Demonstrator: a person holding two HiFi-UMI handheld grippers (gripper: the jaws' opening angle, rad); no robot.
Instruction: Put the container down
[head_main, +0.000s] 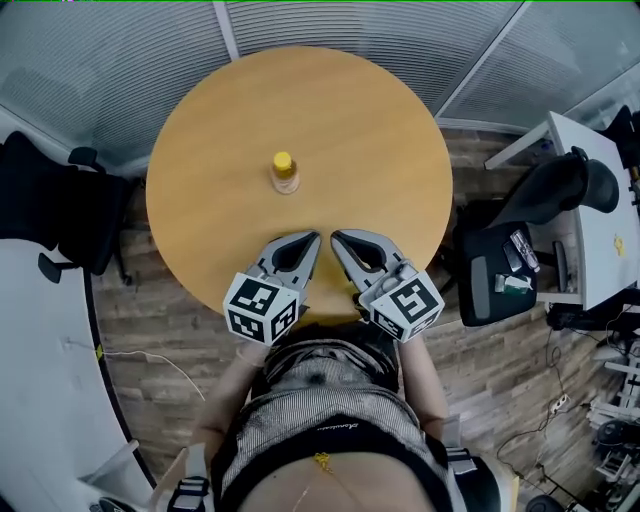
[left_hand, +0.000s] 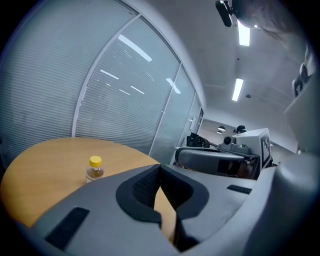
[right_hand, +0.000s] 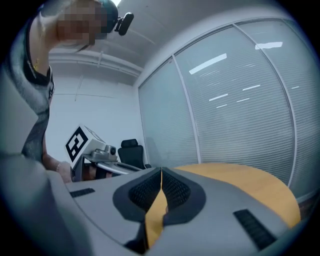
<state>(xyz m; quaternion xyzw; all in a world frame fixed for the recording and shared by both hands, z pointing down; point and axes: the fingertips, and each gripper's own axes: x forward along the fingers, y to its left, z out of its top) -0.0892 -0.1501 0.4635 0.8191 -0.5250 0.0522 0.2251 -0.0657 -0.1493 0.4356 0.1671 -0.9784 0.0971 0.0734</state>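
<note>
Bottle (head_main: 285, 172) stands up straight on the round wood table (head_main: 350, 120), close to the middle. It is small and see-through, and its yellow cap (head_main: 283, 159) is on. Something brownish is inside it. How full it is, I cannot tell. Nothing touches the bottle, and nothing else is on the table.

Both grippers are low in the head view, over the table edge nearest the person. They sit side by side and point at the bottle, with bare table between them and it.

The left gripper (head_main: 314, 237) has its jaws squeezed together at the tips. Nothing is between them. In the left gripper view the bottle shows past the jaws, off to the left, well apart from them.

The right gripper (head_main: 336, 238) has its jaws pressed together too, and it holds nothing. Its own view shows only the table top and the window blinds (right_hand: 240, 110) past its tips. The bottle is not in that view.

The tips of the two grippers are near each other but do not touch.

A black chair (head_main: 560, 190) and a white desk (head_main: 600, 230) stand to the right of the table on the wood floor (head_main: 500, 360).
</note>
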